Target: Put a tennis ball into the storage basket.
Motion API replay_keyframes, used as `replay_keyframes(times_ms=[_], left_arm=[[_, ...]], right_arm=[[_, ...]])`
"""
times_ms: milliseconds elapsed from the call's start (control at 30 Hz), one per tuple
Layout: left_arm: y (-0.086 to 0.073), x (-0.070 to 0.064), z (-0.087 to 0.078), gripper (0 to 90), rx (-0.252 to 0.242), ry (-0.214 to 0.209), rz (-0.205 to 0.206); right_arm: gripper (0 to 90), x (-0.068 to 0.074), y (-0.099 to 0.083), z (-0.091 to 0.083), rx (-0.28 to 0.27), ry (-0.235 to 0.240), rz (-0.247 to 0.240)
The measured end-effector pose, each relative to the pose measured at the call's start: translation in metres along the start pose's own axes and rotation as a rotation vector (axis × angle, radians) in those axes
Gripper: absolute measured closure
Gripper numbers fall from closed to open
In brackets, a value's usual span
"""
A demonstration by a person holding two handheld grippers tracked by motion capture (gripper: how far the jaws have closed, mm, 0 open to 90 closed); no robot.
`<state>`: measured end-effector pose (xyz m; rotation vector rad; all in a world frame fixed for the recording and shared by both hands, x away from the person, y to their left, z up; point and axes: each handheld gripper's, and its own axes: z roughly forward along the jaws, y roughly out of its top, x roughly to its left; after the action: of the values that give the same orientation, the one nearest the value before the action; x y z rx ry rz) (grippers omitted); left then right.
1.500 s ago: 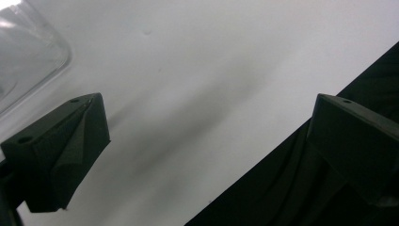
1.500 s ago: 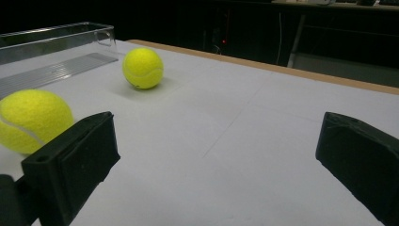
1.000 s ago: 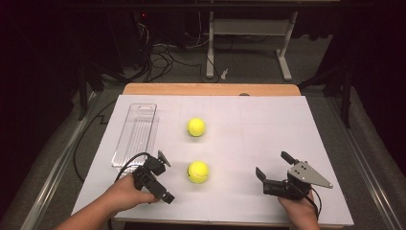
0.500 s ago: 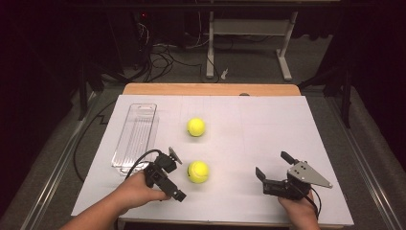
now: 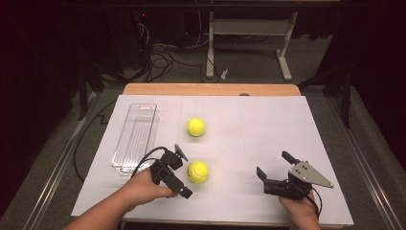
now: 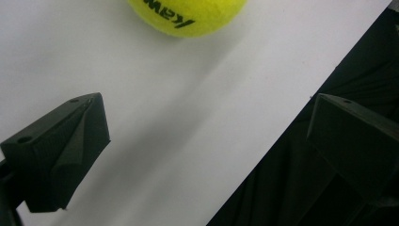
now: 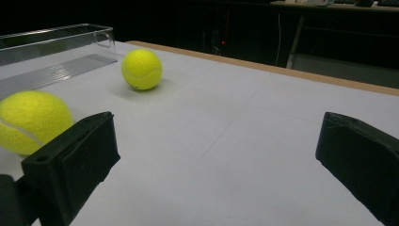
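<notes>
Two yellow tennis balls lie on the white sheet (image 5: 249,124). The near ball (image 5: 198,171) (image 6: 188,14) (image 7: 30,122) rests just right of my left gripper (image 5: 184,173) (image 6: 207,141). That gripper is open, its jaws spread on either side of the ball's left flank without touching it. In the left gripper view one jaw hangs over the table's front edge. The far ball (image 5: 196,127) (image 7: 142,69) sits alone near the middle. My right gripper (image 5: 274,164) (image 7: 216,155) is open and holds nothing, low at the front right and pointed toward the balls.
A clear plastic tray (image 5: 135,138) (image 7: 51,52) lies lengthwise on the left, with nothing in it. The wooden table edge (image 5: 210,89) shows at the back. Cables and a metal stand (image 5: 249,33) are on the floor beyond.
My left gripper has moved right along the front of the table and turned, ending up right beside the near ball. The right gripper and both balls have stayed put.
</notes>
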<state>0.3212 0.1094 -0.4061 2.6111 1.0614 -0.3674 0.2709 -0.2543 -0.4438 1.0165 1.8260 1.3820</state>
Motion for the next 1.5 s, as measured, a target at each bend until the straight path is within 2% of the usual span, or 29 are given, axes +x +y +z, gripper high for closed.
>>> replay_keyframes(times_ms=[433,1200,1500], left_arm=[[0.014,-0.002,-0.007,0.6,-0.017,-0.004,0.011],[0.035,-0.003,-0.007,0.6,-0.02,-0.01,0.011],[0.044,0.004,0.0,0.7,-0.036,-0.001,-0.017]], right_arm=[[0.3,-0.001,0.0,0.0,-0.002,-0.001,-0.001],[0.3,-0.001,0.0,0.0,-0.001,0.0,0.003],[0.3,-0.002,0.0,0.0,0.0,0.001,0.004]])
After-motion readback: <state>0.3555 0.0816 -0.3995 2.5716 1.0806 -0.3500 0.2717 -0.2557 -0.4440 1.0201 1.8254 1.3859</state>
